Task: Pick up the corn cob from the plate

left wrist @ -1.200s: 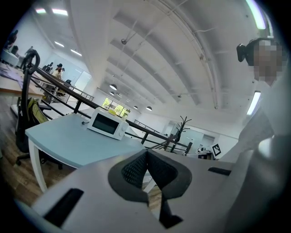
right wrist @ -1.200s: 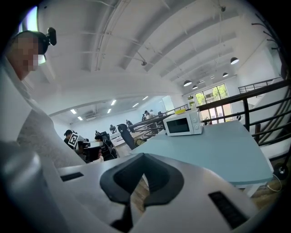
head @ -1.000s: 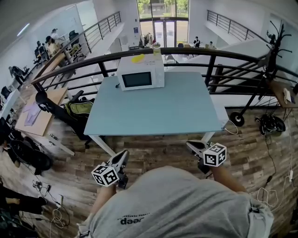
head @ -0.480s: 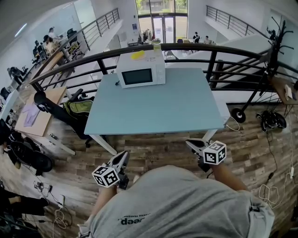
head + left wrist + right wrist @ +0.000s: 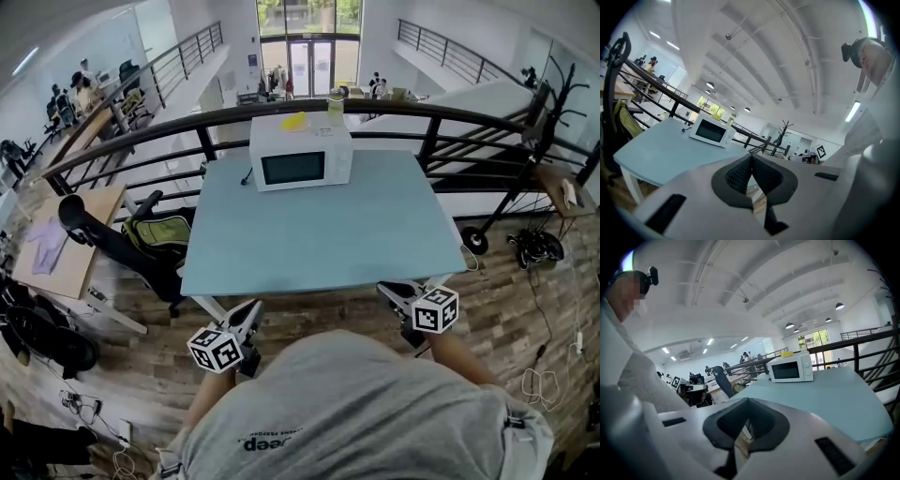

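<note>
Both claws are pinched shut and empty: left gripper (image 5: 250, 312), right gripper (image 5: 388, 292). There's no corn cob or plate anywhere ahead of them, just a microwave (image 5: 300, 161) far across the table (image 5: 319, 234) with something yellow (image 5: 293, 121) on top. If we reach in with the jaws closed, we'd probably knock the cob away.

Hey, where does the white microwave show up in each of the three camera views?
Head view: microwave top centre, far end of the light blue table.
Left gripper view: microwave left of centre.
Right gripper view: microwave right of centre.
Shared landmark: that table beneath it.
</note>
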Motion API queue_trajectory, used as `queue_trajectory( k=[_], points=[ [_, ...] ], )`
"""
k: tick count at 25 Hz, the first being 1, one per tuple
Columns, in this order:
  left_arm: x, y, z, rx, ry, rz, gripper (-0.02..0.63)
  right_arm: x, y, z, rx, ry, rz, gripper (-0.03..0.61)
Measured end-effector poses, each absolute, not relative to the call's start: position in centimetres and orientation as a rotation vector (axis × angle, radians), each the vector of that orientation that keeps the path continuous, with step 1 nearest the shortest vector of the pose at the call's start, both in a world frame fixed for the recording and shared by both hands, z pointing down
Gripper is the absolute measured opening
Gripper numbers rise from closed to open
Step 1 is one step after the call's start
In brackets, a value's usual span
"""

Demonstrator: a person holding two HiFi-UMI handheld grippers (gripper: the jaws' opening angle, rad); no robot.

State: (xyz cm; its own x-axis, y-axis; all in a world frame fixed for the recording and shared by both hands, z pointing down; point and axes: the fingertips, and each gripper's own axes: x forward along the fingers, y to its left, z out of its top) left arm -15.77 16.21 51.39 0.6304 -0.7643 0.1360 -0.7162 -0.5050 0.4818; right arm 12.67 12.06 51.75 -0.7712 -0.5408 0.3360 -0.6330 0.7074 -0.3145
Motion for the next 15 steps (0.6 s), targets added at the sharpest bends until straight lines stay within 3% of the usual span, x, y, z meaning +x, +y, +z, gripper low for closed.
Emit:
queue_trajectory(
  k=[8,15],
  points=[
    [-27.9,11.1,51.0,2.362,-1.181,-0.137,0.009,1.8,7.1,49.9,0.968,-2.694,0.564,0.015],
    [-31.9,8.0,51.5,2.382,-1.144,-0.106,0.009,-1.0,3.3,49.2,1.075,-2.644,0.592,0.015]
  ],
)
